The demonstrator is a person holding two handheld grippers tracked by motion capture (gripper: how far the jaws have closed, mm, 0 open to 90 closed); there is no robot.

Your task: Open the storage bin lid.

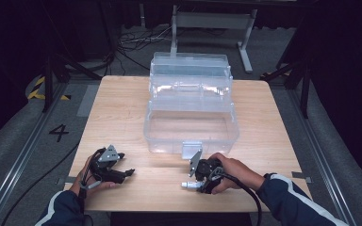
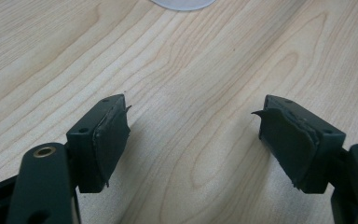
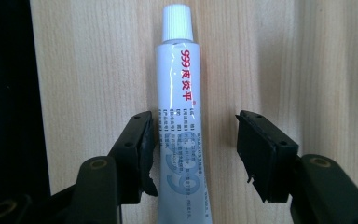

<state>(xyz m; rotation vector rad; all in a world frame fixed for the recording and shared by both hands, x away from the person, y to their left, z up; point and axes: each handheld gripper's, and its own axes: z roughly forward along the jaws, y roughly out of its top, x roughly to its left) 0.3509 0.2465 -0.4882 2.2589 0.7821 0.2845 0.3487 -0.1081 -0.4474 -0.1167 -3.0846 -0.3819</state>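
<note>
Closing the right gripper (image 3: pixel 196 149), jaws apart around the white tube (image 3: pixel 179 116) lying on the table (image 1: pixel 122 108), needs centring first; left gripper (image 2: pixel 193 140) apart, empty, staying clear.

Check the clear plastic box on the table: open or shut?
Open: the clear box has its lid swung back and its bottom compartment looks empty.

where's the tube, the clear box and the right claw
tube (image 3: pixel 179 112): right gripper view, on its white printed body
clear box (image 1: pixel 191 141): high view, on its front wall
right claw (image 3: pixel 196 149): right gripper view, midway between its fingertips, open around the tube
</note>
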